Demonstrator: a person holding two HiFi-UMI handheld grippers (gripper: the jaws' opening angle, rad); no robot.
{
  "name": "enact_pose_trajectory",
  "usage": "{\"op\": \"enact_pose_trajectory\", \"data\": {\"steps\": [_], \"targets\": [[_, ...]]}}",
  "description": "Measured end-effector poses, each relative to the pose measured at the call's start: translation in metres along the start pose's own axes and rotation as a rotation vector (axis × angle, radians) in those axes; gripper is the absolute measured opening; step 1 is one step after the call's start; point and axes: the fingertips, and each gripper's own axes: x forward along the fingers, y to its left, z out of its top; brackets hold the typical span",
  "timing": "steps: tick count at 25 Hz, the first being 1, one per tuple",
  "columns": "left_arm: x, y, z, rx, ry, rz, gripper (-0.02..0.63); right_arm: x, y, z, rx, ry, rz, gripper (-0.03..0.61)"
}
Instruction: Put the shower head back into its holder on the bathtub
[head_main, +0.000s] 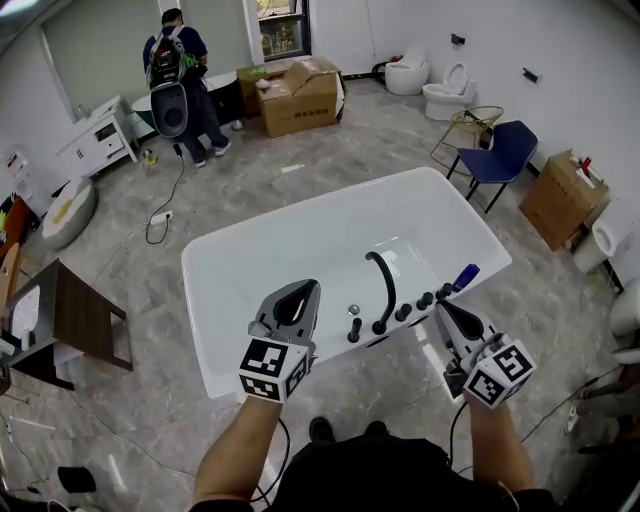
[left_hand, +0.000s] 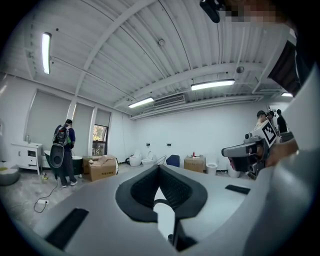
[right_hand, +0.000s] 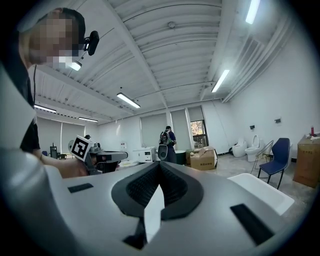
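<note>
Hovering: I am holding left claw (head_main: 303, 286) and right claw (head_main: 441, 306) together, empty.
Shower head: not showing clearly among bathtub (head_main: 232, 250) taps (head_main: 403, 313).

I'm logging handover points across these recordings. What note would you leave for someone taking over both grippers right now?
Left gripper: shut, empty, pointing level over the near side of the bathtub.
Right gripper: shut, empty, by the right end of the row of black knobs.
Things: the curved black spout and the knobs stand on the near rim. A blue-ended piece sits at the row's right end.
Done: cannot tell. That piece may be the shower head, but it is too small to see whether it is seated.
Left: check that before doing anything else.
</note>
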Motion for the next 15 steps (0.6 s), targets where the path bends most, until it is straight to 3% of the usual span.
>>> {"op": "enact_pose_trajectory", "data": {"steps": [15], "targets": [[0.014,-0.025,-0.018,-0.025,0.042,-0.023,0.014,-0.003,-0.013,-0.001,0.039,-0.003,0.029,0.014]]}}
